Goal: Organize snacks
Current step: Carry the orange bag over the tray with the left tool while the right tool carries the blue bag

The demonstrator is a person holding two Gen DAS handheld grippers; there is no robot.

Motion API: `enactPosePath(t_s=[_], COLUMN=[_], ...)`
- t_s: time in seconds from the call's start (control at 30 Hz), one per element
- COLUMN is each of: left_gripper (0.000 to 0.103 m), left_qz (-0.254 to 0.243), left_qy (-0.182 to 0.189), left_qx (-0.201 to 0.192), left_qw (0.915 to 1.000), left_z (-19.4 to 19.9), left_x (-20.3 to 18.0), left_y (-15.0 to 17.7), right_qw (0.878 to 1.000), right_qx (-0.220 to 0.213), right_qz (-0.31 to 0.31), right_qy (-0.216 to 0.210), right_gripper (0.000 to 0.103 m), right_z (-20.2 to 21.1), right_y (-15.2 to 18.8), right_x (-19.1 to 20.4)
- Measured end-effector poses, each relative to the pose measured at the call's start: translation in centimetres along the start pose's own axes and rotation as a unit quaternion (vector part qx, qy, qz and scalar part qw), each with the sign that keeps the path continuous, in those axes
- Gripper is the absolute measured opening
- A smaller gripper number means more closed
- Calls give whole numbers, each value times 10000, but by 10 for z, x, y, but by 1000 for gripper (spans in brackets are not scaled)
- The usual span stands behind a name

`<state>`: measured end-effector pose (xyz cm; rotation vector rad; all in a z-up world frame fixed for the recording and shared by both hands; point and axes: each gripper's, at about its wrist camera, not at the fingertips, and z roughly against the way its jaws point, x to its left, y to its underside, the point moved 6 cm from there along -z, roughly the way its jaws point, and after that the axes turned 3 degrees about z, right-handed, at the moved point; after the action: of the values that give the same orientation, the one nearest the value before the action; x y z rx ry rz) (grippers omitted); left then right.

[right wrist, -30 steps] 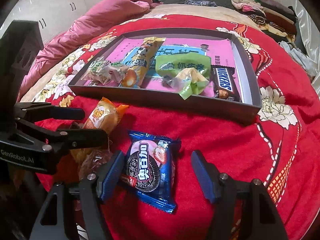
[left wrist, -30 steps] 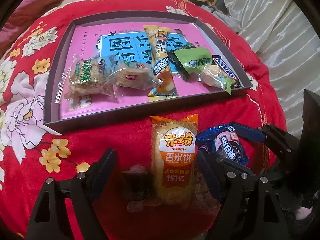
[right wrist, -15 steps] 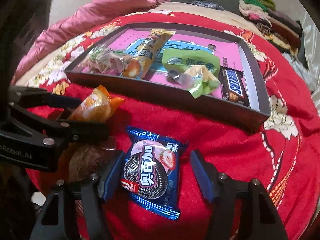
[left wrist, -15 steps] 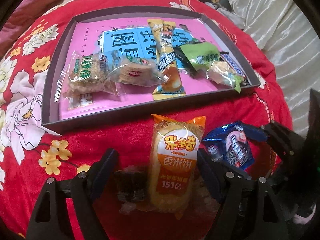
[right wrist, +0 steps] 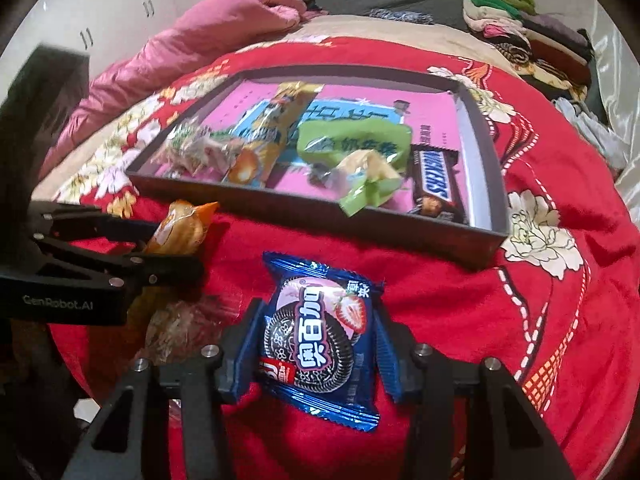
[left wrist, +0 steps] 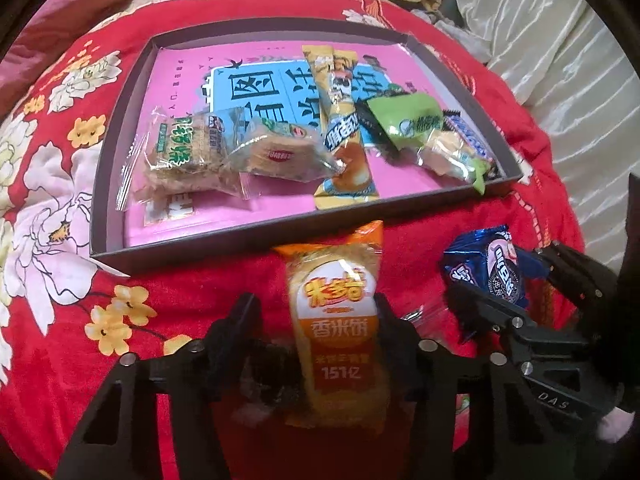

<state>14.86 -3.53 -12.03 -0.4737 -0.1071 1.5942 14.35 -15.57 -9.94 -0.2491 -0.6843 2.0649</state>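
On my left wrist camera, the left gripper (left wrist: 316, 344) is closing its jaws around an orange rice-cracker packet (left wrist: 340, 328) that lies on the red flowered blanket (left wrist: 60, 208), just in front of the dark tray (left wrist: 104, 184). The right-hand finger sits against the packet's edge; beside the left finger a small dark wrapped snack (left wrist: 268, 372) also lies between the jaws, so I count the grip as not yet firm. In the tray I see two clear-wrapped cakes (left wrist: 188, 156), a long yellow packet (left wrist: 344, 120), a green packet (left wrist: 412, 124) and a chocolate bar (left wrist: 468, 140).

On my right wrist camera, the right gripper (right wrist: 316, 344) is closing on a blue cookie packet (right wrist: 320, 336) on the blanket, near the tray's front wall; both blue pads (right wrist: 248, 344) meet the wrapper's sides. The left gripper shows at the left edge with the orange packet between its fingers.
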Motion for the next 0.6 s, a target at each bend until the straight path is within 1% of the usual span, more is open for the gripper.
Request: enactPosePath(t_s=[0.07,0.1,0.3,0.4,0.6], left_gripper=[39,37,36,36,36], left_qz=[101,152,169,236,317], left_qy=[153,216,270,378,515], left_qx=[-33,-28,-24,-47,-203], left_qw=[9998,9996,9995,9990,9980], left_z=[4,5,9,14,37], left_x=[1,2,1,1,8], left_y=[-2,-3,-1,0,0], right_qw=[9998,9996,9975,9964,9938], right_qx=[-97,-153,-371,-506,-779], right_qz=[-135,-210,-469,-478,-479], right_qy=[-76,-133,-380,-489,-639], right_gripper=[51,51,51,50,50], right_z=[4,7,16,21,31], right_y=[-2,-3,-8,-11,-19], right_x=[-4,-6,-12,-10,-6])
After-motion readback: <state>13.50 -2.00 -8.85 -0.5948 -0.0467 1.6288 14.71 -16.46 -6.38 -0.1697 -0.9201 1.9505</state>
